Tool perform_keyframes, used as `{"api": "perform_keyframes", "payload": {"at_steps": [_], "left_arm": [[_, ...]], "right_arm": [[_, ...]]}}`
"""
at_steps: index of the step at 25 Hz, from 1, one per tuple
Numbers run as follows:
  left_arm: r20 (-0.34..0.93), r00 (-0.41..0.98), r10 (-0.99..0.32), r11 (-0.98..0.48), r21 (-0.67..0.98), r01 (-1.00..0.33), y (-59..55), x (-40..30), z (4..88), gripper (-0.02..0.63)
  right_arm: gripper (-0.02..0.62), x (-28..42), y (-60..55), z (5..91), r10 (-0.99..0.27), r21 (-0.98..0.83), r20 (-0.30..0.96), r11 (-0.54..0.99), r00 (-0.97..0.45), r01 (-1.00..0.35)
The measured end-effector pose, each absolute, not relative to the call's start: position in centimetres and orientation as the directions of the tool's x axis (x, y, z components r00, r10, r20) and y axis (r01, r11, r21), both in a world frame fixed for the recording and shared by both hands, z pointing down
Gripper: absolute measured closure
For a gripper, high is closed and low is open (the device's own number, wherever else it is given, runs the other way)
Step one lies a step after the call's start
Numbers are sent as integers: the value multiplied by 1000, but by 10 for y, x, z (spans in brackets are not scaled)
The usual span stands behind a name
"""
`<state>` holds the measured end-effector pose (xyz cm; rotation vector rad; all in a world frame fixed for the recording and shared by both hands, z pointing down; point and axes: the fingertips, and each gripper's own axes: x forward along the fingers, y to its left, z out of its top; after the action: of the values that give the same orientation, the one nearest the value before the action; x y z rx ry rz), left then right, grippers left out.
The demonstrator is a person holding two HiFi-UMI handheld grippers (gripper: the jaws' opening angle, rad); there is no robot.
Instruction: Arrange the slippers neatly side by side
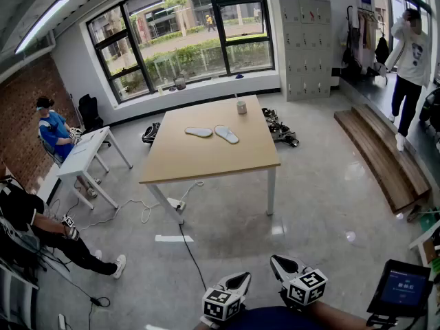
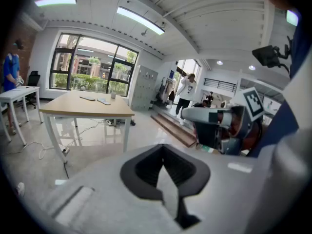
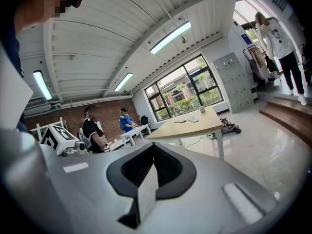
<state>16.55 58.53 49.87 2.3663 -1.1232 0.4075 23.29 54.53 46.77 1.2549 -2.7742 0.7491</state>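
Gripping nothing | left gripper (image 1: 238, 280) jaws together | right gripper (image 1: 281, 263) jaws together

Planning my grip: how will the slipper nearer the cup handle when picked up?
That slipper looks thin and flat, so probably light and bendy. It lies low on the smooth table, so a push would likely slide it, not tip it.
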Motion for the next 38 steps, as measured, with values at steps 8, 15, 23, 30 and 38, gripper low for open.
{"api": "perform_keyframes", "payload": {"at_steps": [8, 15, 23, 30, 38], "left_arm": [[483, 583, -653, -487, 321, -812, 585, 163, 514, 601], [498, 591, -634, -487, 337, -806, 570, 155, 527, 601], [495, 606, -622, -482, 368, -795, 520, 129, 531, 601], [475, 656, -586, -532, 386, -754, 468, 103, 526, 601], [448, 671, -592, -515, 430, -741, 423, 47, 526, 601]], "right_arm": [[584, 234, 537, 483, -677, -439, 214, 577, -704, -689], [584, 220, 517, 491, -657, -436, 239, 585, -715, -683], [584, 197, 469, 496, -663, -427, 275, 564, -696, -706], [584, 166, 421, 494, -685, -404, 302, 537, -662, -740], [584, 113, 377, 493, -680, -382, 340, 532, -650, -756]]}}
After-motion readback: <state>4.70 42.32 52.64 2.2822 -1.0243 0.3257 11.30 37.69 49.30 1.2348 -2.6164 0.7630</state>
